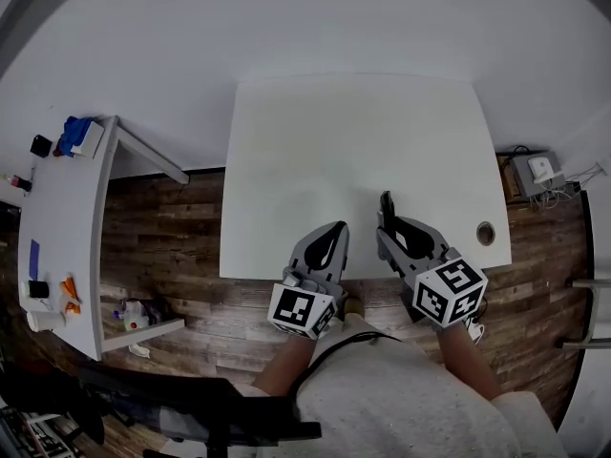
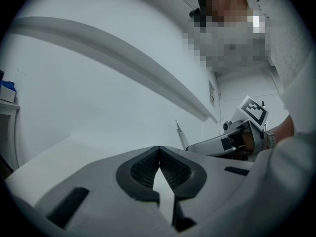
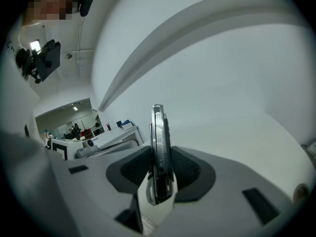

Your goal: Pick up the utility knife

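The utility knife (image 1: 387, 206), slim, metal and dark, stands on edge between the pads of my right gripper (image 1: 390, 227), which is shut on it. In the right gripper view the utility knife (image 3: 158, 147) rises upright out of the jaws, lifted off the white table (image 1: 353, 141). My left gripper (image 1: 333, 232) hovers at the table's near edge, just left of the right one. In the left gripper view the left gripper (image 2: 158, 154) has its pad tips together with nothing between them. That view also catches the right gripper (image 2: 237, 139) with the knife's tip (image 2: 180, 132) sticking out.
A round cable hole (image 1: 485, 233) sits near the table's front right corner. A second white desk (image 1: 57, 218) with small items stands to the left across wooden floor. A box with cables (image 1: 535, 172) lies on the floor at the right.
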Demonstrator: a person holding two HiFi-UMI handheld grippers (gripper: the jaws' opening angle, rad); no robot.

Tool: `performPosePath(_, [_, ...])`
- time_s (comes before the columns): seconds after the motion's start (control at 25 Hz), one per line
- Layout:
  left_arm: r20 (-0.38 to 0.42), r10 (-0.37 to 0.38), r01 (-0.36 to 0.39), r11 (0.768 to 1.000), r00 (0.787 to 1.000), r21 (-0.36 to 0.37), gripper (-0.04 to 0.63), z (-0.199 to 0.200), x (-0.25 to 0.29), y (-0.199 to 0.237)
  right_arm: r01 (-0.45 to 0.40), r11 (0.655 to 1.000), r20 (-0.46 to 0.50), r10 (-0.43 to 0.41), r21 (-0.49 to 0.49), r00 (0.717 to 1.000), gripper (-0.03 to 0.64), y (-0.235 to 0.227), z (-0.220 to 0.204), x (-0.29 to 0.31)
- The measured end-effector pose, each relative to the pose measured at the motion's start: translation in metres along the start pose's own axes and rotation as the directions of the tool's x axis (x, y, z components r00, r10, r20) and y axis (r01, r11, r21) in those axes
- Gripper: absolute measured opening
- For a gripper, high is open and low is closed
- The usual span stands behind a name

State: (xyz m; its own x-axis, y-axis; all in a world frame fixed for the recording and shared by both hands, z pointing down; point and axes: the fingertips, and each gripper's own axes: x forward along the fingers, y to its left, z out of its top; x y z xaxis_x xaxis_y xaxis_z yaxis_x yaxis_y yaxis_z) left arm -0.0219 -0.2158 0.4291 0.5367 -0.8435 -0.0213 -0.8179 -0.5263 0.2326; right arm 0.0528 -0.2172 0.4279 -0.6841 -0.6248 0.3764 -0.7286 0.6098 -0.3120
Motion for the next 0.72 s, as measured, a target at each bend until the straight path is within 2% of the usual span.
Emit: performPosePath(0.72, [0.033, 0.006, -0.007, 1.000, 0.999, 0.027, 0.008, 0.018, 0.009, 0.006, 0.018, 1.000, 0.157, -0.018, 0.004, 0.987, 0.132, -0.001, 0.044, -0.012])
